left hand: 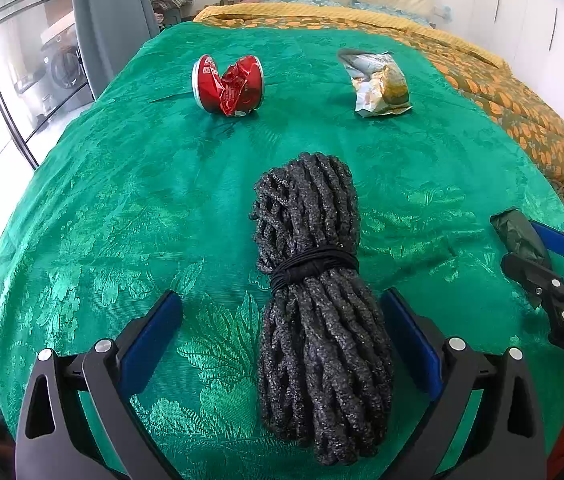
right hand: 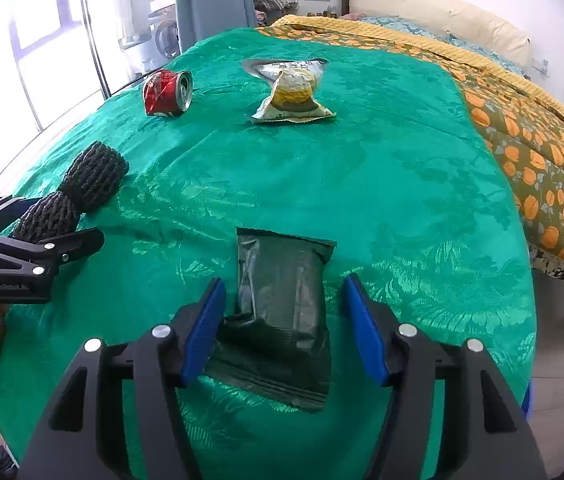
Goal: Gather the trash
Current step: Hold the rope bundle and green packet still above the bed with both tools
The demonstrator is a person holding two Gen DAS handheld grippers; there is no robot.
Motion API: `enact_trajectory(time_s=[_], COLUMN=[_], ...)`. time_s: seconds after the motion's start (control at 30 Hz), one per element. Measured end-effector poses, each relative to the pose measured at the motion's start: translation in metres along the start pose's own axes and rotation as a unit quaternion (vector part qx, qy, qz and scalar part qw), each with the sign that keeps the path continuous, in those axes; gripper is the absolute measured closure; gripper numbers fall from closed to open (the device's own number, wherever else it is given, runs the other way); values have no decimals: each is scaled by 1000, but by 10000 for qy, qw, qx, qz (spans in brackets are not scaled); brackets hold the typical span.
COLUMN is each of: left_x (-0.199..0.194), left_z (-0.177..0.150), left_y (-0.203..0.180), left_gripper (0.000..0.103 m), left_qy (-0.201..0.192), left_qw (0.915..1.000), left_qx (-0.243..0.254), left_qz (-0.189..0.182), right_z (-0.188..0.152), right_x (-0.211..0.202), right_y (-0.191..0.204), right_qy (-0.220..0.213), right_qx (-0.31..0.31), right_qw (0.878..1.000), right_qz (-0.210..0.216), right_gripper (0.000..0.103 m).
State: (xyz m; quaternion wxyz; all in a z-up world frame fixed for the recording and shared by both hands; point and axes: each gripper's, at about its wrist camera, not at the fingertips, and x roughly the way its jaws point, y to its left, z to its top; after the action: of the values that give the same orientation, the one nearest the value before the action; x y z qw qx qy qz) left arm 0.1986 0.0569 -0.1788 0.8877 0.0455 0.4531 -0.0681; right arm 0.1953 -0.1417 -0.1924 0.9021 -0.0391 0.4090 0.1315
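Note:
A crushed red can (left hand: 228, 84) and a yellow snack wrapper (left hand: 380, 84) lie at the far side of the green cloth (left hand: 122, 200). A dark bundled rope (left hand: 314, 300) lies between the open fingers of my left gripper (left hand: 280, 312). A dark green packet (right hand: 282, 312) lies between the open fingers of my right gripper (right hand: 284, 300). The can (right hand: 168, 93), the wrapper (right hand: 292, 96) and the rope (right hand: 78, 196) also show in the right wrist view. The packet (left hand: 520, 234) and right gripper (left hand: 532, 248) show at the right edge of the left wrist view. The left gripper's (right hand: 58, 232) jaws straddle the rope.
An orange-patterned quilt (right hand: 530, 152) and a cream pillow (right hand: 434, 12) lie on the bed beyond the green cloth. A grey curtain (left hand: 110, 12) and glass doors (left hand: 14, 72) stand at the left. Bare floor (right hand: 562, 360) lies to the right.

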Motion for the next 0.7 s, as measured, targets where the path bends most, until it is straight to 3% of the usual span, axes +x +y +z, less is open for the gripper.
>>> enact_trajectory(time_s=[0.7], left_x=[0], left_z=[0], left_y=[0], left_gripper=[6], left_qy=[-1], left_qw=[10000], left_qx=[4], left_qz=[6], right_z=[0], right_x=[1], right_y=[-5], right_qy=[15], right_qx=[71], right_qw=[10000], right_qz=[-10], right_gripper=[38])
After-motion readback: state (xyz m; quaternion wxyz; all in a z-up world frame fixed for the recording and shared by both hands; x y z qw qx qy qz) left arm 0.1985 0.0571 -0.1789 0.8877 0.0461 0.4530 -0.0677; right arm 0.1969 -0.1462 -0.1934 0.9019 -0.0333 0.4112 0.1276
